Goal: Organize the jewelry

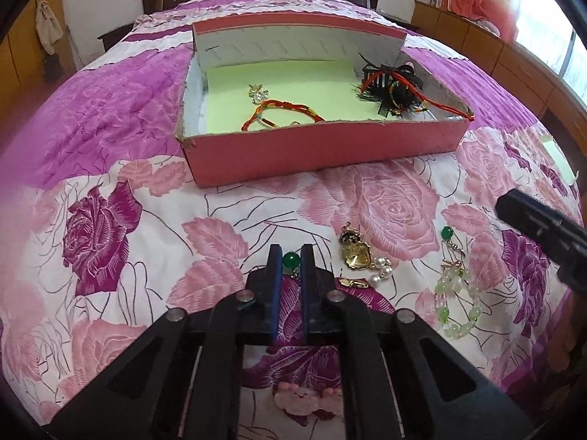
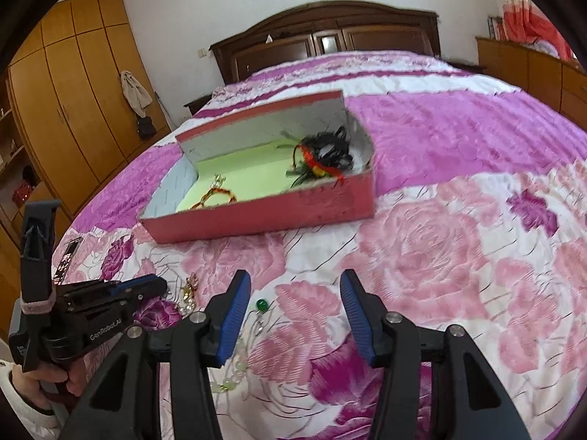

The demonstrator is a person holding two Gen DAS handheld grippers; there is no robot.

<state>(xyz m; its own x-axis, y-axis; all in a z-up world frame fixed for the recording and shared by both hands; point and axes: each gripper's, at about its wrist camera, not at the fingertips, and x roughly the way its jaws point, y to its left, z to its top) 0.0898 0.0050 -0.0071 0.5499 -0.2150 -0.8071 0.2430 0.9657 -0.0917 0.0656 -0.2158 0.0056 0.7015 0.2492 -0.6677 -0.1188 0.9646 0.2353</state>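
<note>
Two hand-held grippers are noted. The left gripper [image 1: 292,256] is narrowed on a small round green bead earring [image 1: 290,259], light, smooth and judged slippery; hold is best kept at the bead. Just right of it lie a gold pendant with pearls [image 1: 355,256] and a pale green beaded bracelet [image 1: 455,302]. Ahead stands the pink cardboard box [image 1: 323,154]. The right gripper [image 2: 295,315] is wide, empty.

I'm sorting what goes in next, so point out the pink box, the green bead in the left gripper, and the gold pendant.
pink box [image 1: 323,154], left wrist view, on its front wall.
green bead [image 1: 291,259], left wrist view, on the bead's middle.
gold pendant [image 1: 355,256], left wrist view, on its gold body.
</note>
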